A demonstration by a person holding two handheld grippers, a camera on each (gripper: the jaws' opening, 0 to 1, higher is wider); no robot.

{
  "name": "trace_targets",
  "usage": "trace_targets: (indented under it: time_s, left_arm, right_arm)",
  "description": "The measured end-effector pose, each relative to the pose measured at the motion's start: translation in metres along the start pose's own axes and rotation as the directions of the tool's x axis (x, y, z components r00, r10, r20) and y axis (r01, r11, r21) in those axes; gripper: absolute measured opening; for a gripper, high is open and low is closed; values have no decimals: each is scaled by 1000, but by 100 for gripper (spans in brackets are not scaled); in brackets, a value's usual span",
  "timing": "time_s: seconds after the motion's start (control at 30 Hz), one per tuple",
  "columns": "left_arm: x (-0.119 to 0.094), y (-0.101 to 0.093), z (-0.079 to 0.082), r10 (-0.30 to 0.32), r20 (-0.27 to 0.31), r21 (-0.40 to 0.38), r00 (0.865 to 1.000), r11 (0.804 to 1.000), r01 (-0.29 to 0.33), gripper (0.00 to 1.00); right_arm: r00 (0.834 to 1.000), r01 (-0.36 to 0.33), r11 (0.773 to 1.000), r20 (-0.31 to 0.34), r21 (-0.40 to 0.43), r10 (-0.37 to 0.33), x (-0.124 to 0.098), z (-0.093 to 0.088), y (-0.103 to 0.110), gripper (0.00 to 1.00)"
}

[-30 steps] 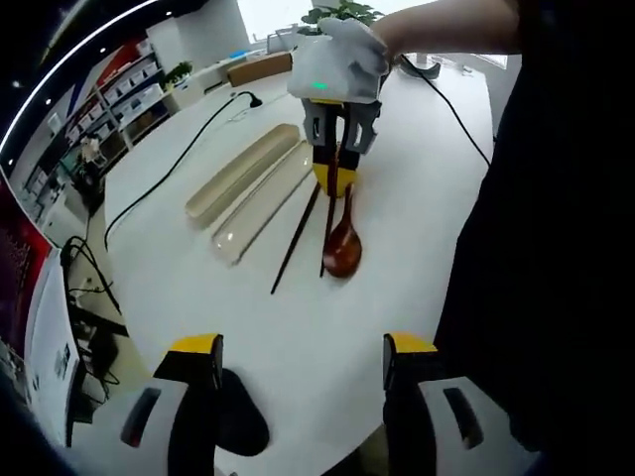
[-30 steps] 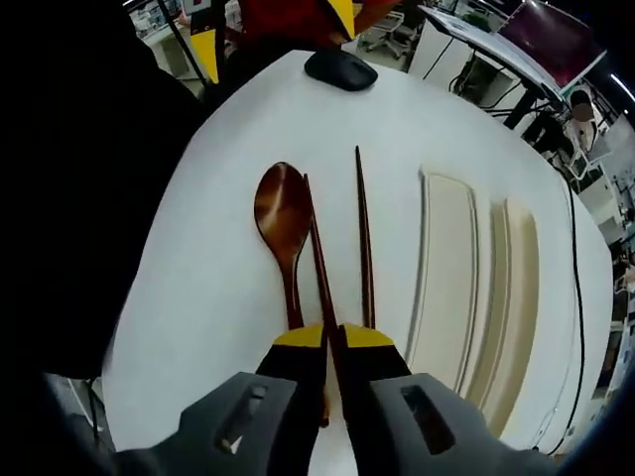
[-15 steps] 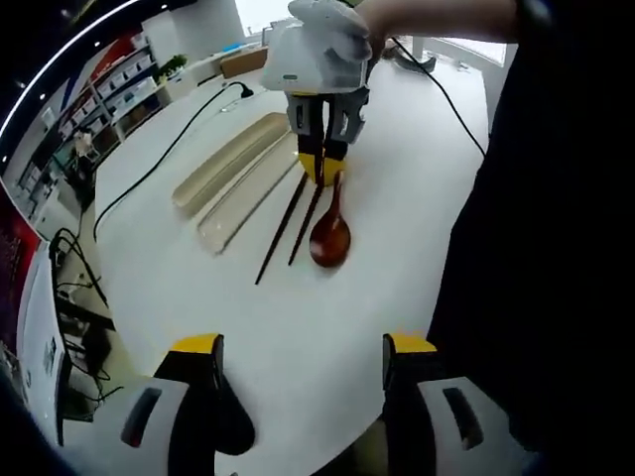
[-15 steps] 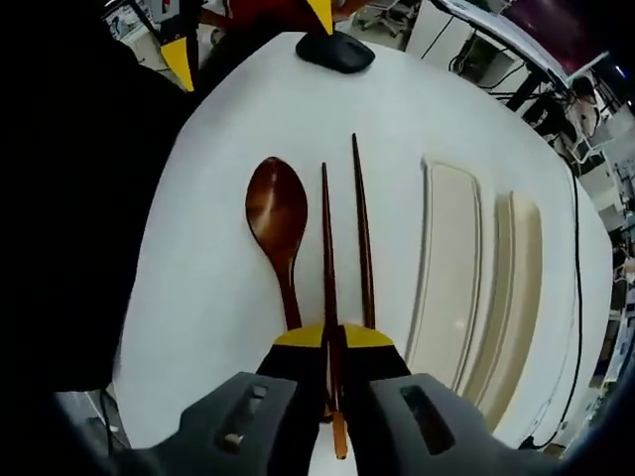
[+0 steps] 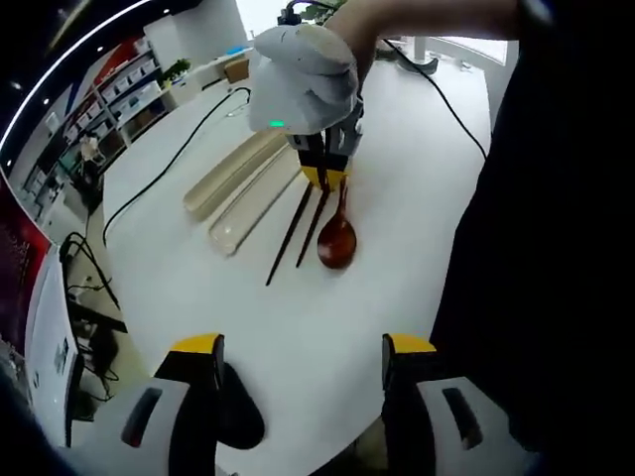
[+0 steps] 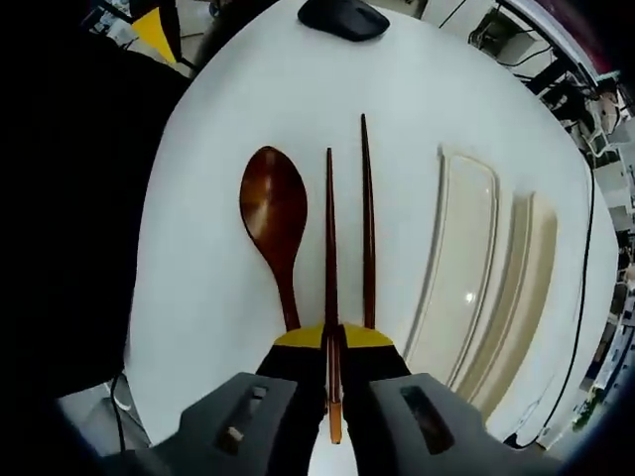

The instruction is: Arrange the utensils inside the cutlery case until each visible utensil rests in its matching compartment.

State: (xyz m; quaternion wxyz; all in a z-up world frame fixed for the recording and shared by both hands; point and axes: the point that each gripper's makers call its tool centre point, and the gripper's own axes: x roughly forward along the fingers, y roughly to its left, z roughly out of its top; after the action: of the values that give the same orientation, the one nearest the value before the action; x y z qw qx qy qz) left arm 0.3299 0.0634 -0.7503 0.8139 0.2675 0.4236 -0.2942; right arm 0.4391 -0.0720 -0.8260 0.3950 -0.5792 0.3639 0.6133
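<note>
Right gripper view: chopstick clamped between right hand-held gripper jaws.

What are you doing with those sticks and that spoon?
A person is tidying utensils into a cutlery case. The right gripper has its jaws shut on one brown chopstick. The other chopstick and the wooden spoon lie on the white table on either side of it. The two halves of the beige cutlery case lie open nearby, with nothing inside. The left gripper waits open above the table edge.
</note>
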Motion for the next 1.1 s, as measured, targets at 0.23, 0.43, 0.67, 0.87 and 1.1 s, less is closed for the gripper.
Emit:
trace_targets:
  time_s: [0.23, 0.43, 0.67, 0.87, 1.1]
  left_arm:
    - [-8, 0, -4, 20, -2, -9, 1000, 1000, -20, 66]
    - [-12, -2, -7, 39, -10, 3, 999, 999, -39, 65]
    - [-19, -5, -5, 57, 2, -11, 998, 998, -57, 65]
    - [-25, -11, -11, 76, -2, -27, 997, 997, -76, 65]
    - [-30, -17, -17, 90, -13, -47, 996, 995, -91, 65]
  right_arm:
    - [1000, -16, 999, 12, -35, 17, -1, 0, 0, 1]
    - [999, -16, 1000, 30, -10, 17, -1, 0, 1, 1]
    - [1000, 6, 1000, -24, -17, -6, 0, 1, 1, 1]
    - [1000, -8, 994, -1, 105, 9, -1, 0, -1, 1]
    - [1000, -13, 986, -5, 167, 14, 0, 0, -1, 1]
